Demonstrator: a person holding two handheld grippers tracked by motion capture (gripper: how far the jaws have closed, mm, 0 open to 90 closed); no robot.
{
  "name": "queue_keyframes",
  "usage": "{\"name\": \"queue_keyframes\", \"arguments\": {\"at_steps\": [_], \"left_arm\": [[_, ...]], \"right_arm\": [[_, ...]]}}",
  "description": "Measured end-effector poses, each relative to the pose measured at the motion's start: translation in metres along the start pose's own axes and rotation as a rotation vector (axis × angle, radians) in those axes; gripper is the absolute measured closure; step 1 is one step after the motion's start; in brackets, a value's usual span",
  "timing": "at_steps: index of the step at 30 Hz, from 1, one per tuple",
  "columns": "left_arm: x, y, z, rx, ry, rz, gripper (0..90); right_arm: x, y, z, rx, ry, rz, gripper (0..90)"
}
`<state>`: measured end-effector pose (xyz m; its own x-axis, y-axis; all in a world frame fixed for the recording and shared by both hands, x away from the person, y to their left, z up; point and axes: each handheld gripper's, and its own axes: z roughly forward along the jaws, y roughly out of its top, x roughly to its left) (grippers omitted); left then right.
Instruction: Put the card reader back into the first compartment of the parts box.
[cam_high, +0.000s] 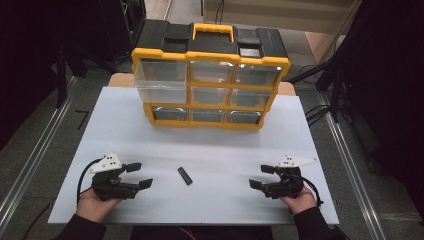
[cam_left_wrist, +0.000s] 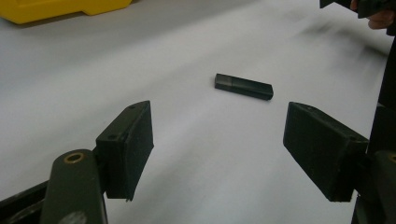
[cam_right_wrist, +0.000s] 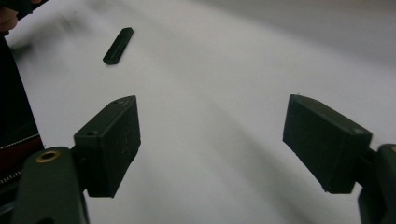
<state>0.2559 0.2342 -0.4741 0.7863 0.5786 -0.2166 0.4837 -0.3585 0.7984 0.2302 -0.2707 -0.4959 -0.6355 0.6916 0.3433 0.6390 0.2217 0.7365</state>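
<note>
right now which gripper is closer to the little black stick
Left. The left gripper sits just left of the black stick; the right gripper lies farther off on its right.

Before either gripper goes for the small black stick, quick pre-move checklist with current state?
1. Left gripper open and holding nothing: ok.
2. Right gripper open and holding nothing: ok.
3. Black stick lying flat on the white table, apart from both grippers: ok.
4. Bare surface between the left gripper's jaws and the stick: ok.
5. Target drawer in the yellow organizer: top-left drawer stands pulled out, the others look shut; which one is meant, cannot tell.
6. What the stick is, or which end is a cap: cannot tell.
</note>
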Motion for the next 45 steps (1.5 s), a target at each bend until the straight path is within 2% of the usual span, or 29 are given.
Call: {"name": "queue_keyframes", "arguments": {"at_steps": [2,8,11,15,19,22,28,45], "left_arm": [[0.0002,0.0004,0.0002,-0.003,0.002,0.01,25.8],[0.0005,0.0011,0.0024,-0.002,0.002,0.019,25.8],[-0.0011,0.0009,0.0021,-0.004,0.004,0.03,25.8],[-0.0031,0.0022,0.0009,-0.02,-0.005,0.034,25.8],[-0.003,0.0016,0.0029,-0.003,-0.011,0.033,25.8],[-0.0026,0.0012,0.0046,0.006,-0.015,0.024,25.8],[-0.0022,0.0015,0.0092,0.024,-0.021,0.022,25.8],[-0.0017,0.0017,0.0076,0.011,-0.022,0.012,26.0]], "right_arm": [[-0.0001,0.0005,0.0002,0.003,0.02,0.004,15.1],[0.0016,0.0002,-0.0017,-0.006,0.033,-0.028,15.3],[0.0019,-0.0009,-0.0024,-0.027,0.013,-0.048,15.3],[0.0009,-0.0009,-0.002,-0.024,0.028,-0.022,15.2],[0.0003,-0.0011,-0.0019,-0.022,0.039,-0.01,15.2],[-0.0012,0.0004,-0.0008,-0.008,0.067,0.014,15.3],[-0.0006,0.0014,0.0007,-0.002,0.056,-0.009,15.3],[-0.0021,0.0011,0.0036,0.024,0.067,-0.014,16.0]]}}
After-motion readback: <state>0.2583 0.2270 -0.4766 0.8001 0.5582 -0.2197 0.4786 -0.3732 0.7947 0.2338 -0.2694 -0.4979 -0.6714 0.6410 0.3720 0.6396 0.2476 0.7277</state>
